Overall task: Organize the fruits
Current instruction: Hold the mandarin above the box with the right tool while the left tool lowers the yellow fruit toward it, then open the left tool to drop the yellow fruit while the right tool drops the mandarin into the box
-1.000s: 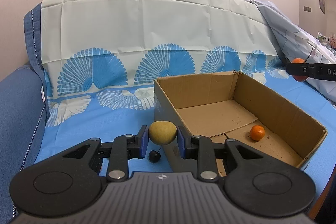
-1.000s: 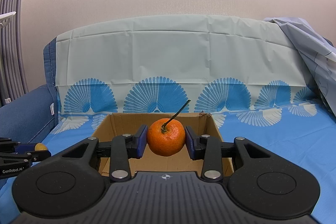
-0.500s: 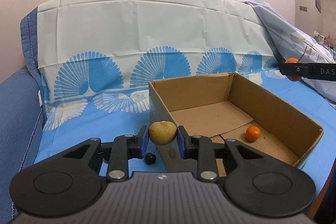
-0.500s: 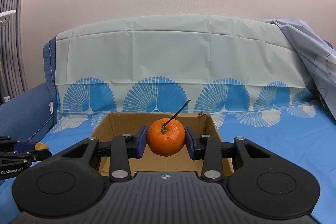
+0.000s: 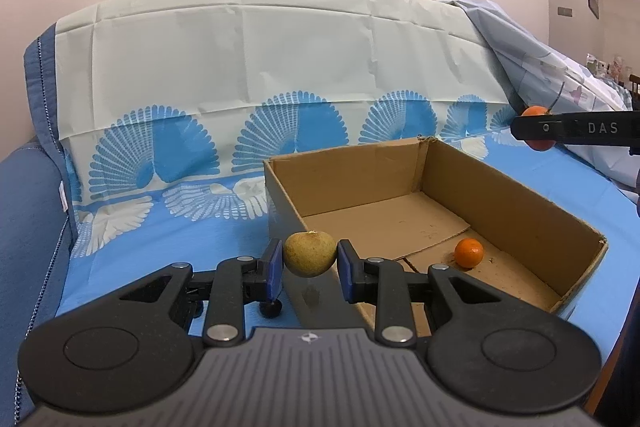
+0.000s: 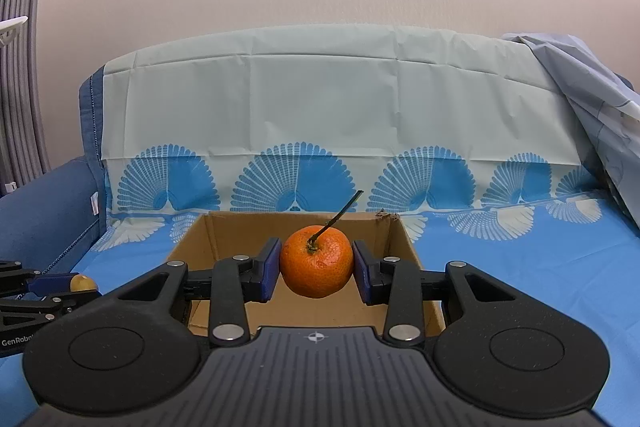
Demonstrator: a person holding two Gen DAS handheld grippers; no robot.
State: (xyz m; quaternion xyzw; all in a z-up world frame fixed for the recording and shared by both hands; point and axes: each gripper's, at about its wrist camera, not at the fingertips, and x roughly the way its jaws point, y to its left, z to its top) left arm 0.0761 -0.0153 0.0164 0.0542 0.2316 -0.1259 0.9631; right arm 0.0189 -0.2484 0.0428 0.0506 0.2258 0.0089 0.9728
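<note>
Left gripper [image 5: 310,267] clamps a yellow fruit [image 5: 309,253] at the box's [image 5: 516,203] near-left corner, right gripper [image 6: 317,269] clamps a stemmed orange [image 6: 317,261] over the box, small orange [image 5: 468,253] inside.

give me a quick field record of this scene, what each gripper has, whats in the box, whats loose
surface: blue patterned cloth over a sofa
box: open cardboard box on the cloth
in box: one small orange on its floor
left gripper: shut on a yellow-green fruit, at the box's near-left wall
right gripper: shut on a stemmed orange, over the box's near edge
loose: small dark object on the cloth below the left gripper, kind unclear
</note>
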